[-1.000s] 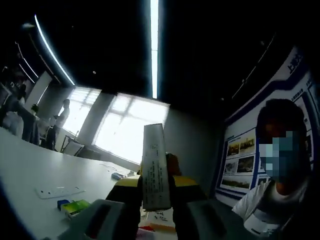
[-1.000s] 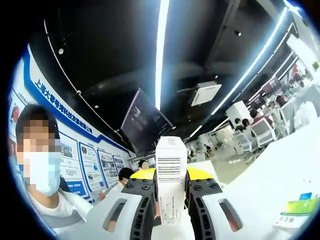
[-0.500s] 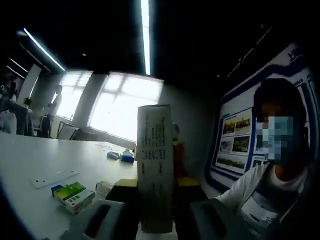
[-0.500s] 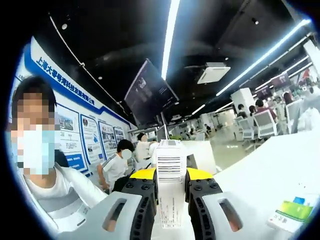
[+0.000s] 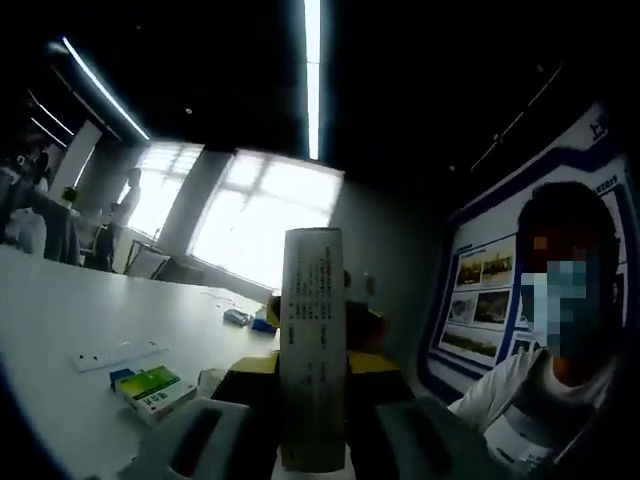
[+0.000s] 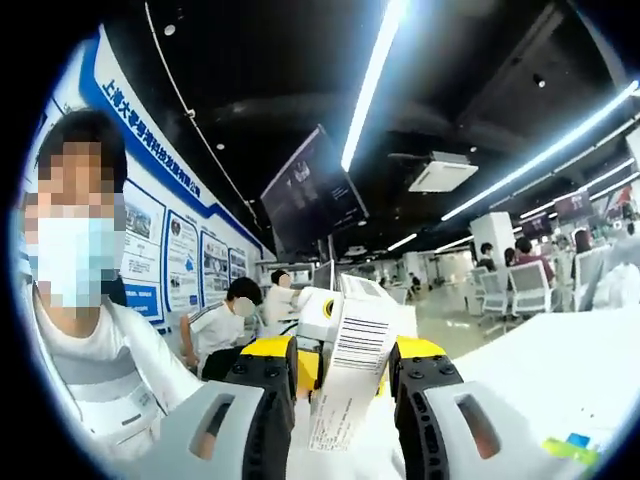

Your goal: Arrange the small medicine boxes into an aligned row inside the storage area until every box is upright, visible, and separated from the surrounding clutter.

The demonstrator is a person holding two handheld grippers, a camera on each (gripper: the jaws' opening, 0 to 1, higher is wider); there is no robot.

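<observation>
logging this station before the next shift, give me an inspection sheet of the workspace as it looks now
surface: white table, mostly bare near the left gripper.
job's things: one tall box upright between the left gripper's jaws; one barcode box tilted between the right gripper's jaws; a green box lying flat on the table.
clutter: white power strip beside the green box; small blue items farther back, too small to tell.
grippers: left gripper shut on the tall box; right gripper shut on the barcode box.
cables: nothing seen.
surroundings: wall posters, hanging screen, ceiling strip lights, bright windows, several people seated and standing.
</observation>
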